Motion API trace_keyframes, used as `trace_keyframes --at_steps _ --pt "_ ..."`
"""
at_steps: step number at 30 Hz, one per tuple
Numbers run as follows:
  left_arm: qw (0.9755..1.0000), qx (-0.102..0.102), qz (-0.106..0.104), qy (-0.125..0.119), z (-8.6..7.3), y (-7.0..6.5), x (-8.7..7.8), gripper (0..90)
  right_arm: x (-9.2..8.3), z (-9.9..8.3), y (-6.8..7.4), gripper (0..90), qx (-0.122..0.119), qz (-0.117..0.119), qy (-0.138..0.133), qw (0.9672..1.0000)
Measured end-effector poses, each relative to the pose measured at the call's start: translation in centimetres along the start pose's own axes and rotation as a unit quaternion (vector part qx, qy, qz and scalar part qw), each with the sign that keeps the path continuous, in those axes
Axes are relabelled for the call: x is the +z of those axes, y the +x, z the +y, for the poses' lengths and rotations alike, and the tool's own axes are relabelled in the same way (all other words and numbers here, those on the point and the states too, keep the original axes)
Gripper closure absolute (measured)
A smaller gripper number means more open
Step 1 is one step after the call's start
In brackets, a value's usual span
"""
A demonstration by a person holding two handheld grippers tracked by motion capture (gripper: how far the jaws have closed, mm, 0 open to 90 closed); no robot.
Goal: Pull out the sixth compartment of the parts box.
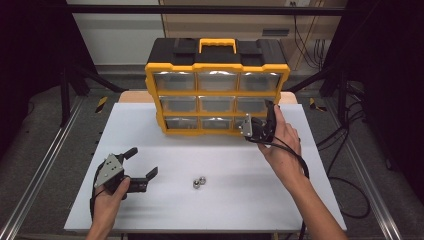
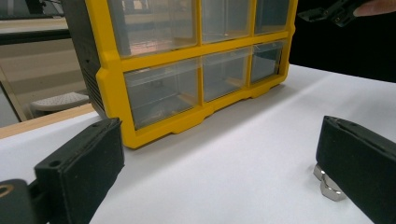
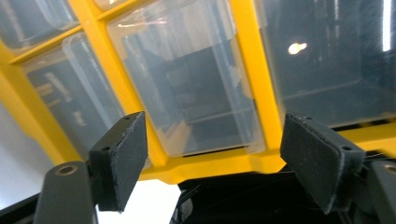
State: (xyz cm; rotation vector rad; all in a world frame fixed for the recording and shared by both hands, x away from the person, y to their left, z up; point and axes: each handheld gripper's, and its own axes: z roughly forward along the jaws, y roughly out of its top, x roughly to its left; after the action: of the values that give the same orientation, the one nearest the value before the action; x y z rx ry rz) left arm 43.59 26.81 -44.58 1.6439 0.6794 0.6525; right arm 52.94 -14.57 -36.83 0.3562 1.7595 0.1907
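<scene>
The work looks barely begun: the two metal nuts (image 1: 199,182) lie loose on the white table (image 1: 150,120), touching each other, and every drawer of the yellow and black parts organizer (image 1: 217,85) appears shut, so opening a drawer, picking up the nuts and dropping them in all seem left to do. The right gripper (image 1: 270,107) is up against the cabinet's lower right corner with its jaws spread wide and nothing between them; in the right gripper view a clear drawer (image 3: 187,88) sits framed between the two pads, just beyond their tips, with the yellow frame bar running under it. I judge this to be the reach for that drawer, not yet a grasp. The left gripper (image 1: 141,162) hovers low over the table with its jaws likewise wide apart and empty; in the left gripper view the nuts (image 2: 329,184) sit just beside and partly behind the right-hand finger (image 2: 359,172), outside the gap rather than between the pads. As for contents, the nine clear drawers look empty as far as the glare allows; the bottom-row drawer (image 2: 161,91) ahead of the left-hand finger (image 2: 84,168) shows only reflections and perhaps an inner divider, and I cannot tell whether anything small lies inside.
</scene>
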Motion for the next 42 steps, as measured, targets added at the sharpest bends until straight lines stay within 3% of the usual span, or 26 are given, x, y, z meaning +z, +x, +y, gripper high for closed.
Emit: trace_keyframes --at_steps 3,4,5,18,35,42 --pt "1.0000 0.001 0.000 0.001 0.0 0.0 0.0 1.0 0.0 0.3 -0.2 25.6 -0.012 -0.008 -0.005 0.9999" --pt "1.0000 0.001 0.000 0.001 0.0 0.0 0.0 1.0 0.0 0.4 -0.1 26.2 -0.004 -0.010 -0.001 0.9999" --pt "1.0000 0.001 0.000 0.001 0.0 0.0 0.0 1.0 0.1 0.5 -0.3 27.0 -0.021 -0.012 -0.005 0.9997" --pt "1.0000 0.005 -0.004 0.003 0.0 -0.2 0.1 1.0 1.0 1.5 0.2 37.9 -0.069 -0.025 -0.010 0.9973" --pt "0.9999 0.006 -0.006 0.006 0.0 -0.3 0.2 1.1 1.9 2.1 -0.1 60.3 -0.109 -0.030 -0.011 0.9936" --pt "0.9999 0.006 -0.006 0.008 -0.1 -0.4 0.3 1.1 2.2 2.1 0.1 64.0 -0.117 -0.025 -0.003 0.9928"
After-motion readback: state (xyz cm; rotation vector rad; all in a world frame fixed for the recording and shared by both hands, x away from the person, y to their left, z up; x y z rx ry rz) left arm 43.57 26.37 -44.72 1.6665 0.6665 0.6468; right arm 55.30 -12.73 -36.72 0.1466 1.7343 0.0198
